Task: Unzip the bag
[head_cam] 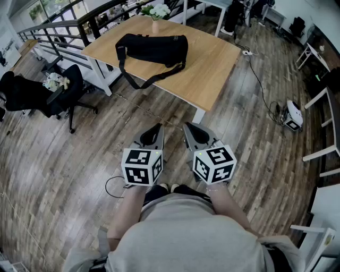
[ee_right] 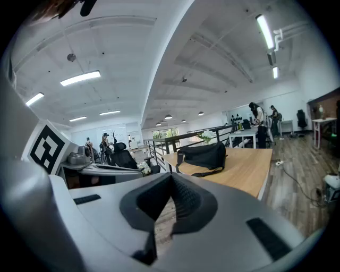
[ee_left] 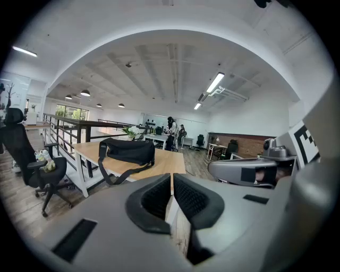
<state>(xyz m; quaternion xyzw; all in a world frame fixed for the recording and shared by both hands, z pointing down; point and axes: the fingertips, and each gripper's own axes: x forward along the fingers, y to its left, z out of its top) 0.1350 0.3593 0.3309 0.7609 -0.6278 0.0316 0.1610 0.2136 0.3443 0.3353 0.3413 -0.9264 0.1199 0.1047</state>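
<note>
A black bag (head_cam: 154,49) with a long strap lies zipped on the wooden table (head_cam: 212,64), far ahead of me. It also shows in the left gripper view as the bag (ee_left: 127,150) and in the right gripper view as the bag (ee_right: 204,155). My left gripper (head_cam: 158,127) and right gripper (head_cam: 189,127) hang side by side over the floor, well short of the table. The jaws of the left gripper (ee_left: 171,175) stand together with nothing between them. The right gripper (ee_right: 172,175) is shut and empty too.
A vase of white flowers (head_cam: 156,11) stands at the table's far edge. To the left are a black office chair (head_cam: 64,90) and a railing (head_cam: 58,26). A cable (head_cam: 260,85) runs across the wooden floor to a white device (head_cam: 292,116). White tables line the right side.
</note>
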